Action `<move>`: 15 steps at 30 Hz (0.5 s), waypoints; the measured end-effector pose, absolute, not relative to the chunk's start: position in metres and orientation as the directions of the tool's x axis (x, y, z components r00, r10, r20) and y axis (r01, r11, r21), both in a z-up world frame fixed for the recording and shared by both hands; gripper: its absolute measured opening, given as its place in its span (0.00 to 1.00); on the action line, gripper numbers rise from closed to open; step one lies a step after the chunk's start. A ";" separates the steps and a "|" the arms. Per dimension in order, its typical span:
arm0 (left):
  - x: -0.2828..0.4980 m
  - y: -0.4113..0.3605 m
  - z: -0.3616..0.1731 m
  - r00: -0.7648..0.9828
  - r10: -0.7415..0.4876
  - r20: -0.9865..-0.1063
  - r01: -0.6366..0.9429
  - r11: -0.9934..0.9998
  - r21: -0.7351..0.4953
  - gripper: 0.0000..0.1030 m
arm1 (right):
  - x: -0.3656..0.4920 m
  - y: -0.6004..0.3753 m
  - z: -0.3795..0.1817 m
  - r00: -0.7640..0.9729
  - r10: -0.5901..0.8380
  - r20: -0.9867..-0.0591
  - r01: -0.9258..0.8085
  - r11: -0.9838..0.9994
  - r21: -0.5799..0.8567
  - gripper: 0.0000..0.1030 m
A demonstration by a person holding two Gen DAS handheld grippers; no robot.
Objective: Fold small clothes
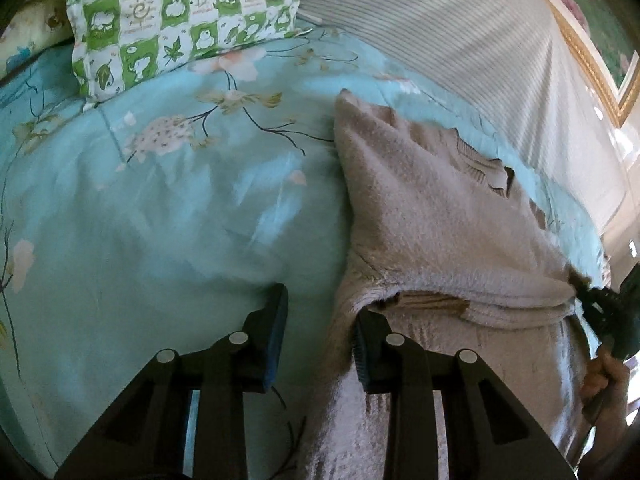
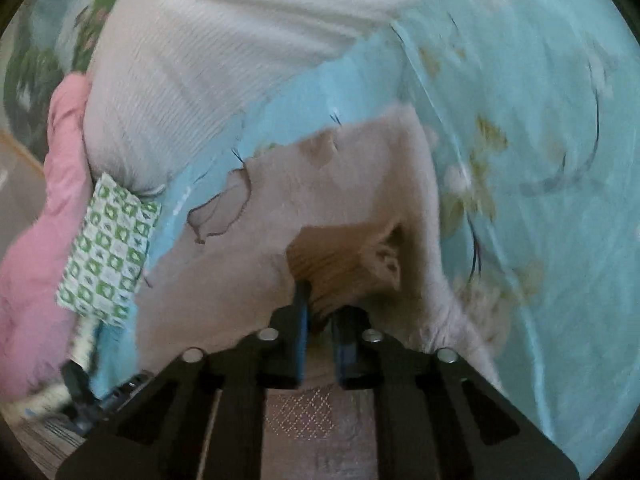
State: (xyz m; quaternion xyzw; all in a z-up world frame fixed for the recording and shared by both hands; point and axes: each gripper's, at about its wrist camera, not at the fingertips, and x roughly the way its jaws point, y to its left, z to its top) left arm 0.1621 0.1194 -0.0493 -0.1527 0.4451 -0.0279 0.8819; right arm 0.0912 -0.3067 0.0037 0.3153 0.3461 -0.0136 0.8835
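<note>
On a bed spread with a light-blue floral quilt point(image 1: 160, 208), a green-and-white checked pillow point(image 1: 180, 16) is lying toward 11 o'clock in the left wrist view, its lower corner overlapping the quilt. The left gripper point(image 1: 320, 332) is sitting at 6 o'clock with its jaws standing apart: the left finger is resting over bare quilt, while the right finger is meeting the near left edge of a beige fleece garment point(image 1: 440, 232), nothing pinched between them. The garment is lying on the quilt from 6 o'clock up toward 1 o'clock, folded over on itself, a ribbed knit band showing near its far edge. A white ribbed cover point(image 1: 460, 40) is running behind it toward 1 o'clock, and a gold-framed flower picture point(image 1: 592, 40) is hanging at 2 o'clock. At 3 o'clock the right gripper point(image 1: 588, 300) is meeting the garment's right corner. In the right wrist view, a pink cloth point(image 2: 40, 240) is bunching at 9 o'clock beside the checked pillow point(image 2: 108, 252). The right gripper point(image 2: 320, 320) at 6 o'clock is drawing its jaws nearly together around a bunched fold of the beige garment point(image 2: 340, 200), gripping it, the blue quilt point(image 2: 540, 160) stretching toward 3 o'clock.
</note>
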 end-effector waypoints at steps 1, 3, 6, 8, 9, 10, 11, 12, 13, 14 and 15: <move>0.162 0.120 -0.049 0.602 -0.186 -0.777 -0.089 0.951 -0.297 0.30 | 0.091 -0.308 0.006 0.757 0.184 -0.628 0.243 0.812 0.530 0.11; 0.161 0.122 -0.050 0.600 -0.194 -0.776 -0.098 0.945 -0.312 0.30 | 0.093 -0.307 -0.003 0.705 0.176 -0.688 0.274 0.827 0.492 0.11; 0.158 0.123 -0.049 0.589 -0.201 -0.783 -0.095 0.945 -0.313 0.30 | 0.085 -0.309 -0.014 0.668 0.169 -0.725 0.299 0.831 0.469 0.14; 0.152 0.124 -0.042 0.586 -0.215 -0.781 -0.075 0.946 -0.316 0.30 | 0.074 -0.314 -0.011 0.677 0.168 -0.716 0.312 0.816 0.486 0.21; 0.150 0.124 -0.036 0.596 -0.239 -0.767 -0.050 0.942 -0.332 0.30 | 0.067 -0.316 -0.007 0.688 0.163 -0.707 0.319 0.807 0.497 0.24; 0.149 0.123 -0.031 0.604 -0.261 -0.753 -0.024 0.938 -0.345 0.31 | 0.060 -0.318 -0.003 0.698 0.151 -0.700 0.326 0.803 0.498 0.30; 0.150 0.123 -0.025 0.610 -0.281 -0.741 -0.001 0.935 -0.355 0.32 | 0.053 -0.318 0.002 0.711 0.130 -0.691 0.332 0.805 0.492 0.38; 0.154 0.124 -0.017 0.621 -0.293 -0.727 0.016 0.932 -0.362 0.38 | 0.048 -0.317 0.007 0.723 0.113 -0.681 0.334 0.807 0.488 0.40; 0.159 0.125 -0.013 0.625 -0.296 -0.723 0.020 0.931 -0.364 0.51 | 0.042 -0.317 0.010 0.735 0.099 -0.671 0.334 0.809 0.484 0.41; 0.169 0.126 -0.007 0.627 -0.303 -0.717 0.021 0.927 -0.374 0.57 | 0.038 -0.316 0.014 0.745 0.091 -0.660 0.330 0.811 0.484 0.41; 0.178 0.126 -0.005 0.626 -0.317 -0.713 0.026 0.922 -0.387 0.61 | 0.034 -0.314 0.017 0.755 0.083 -0.651 0.326 0.813 0.483 0.41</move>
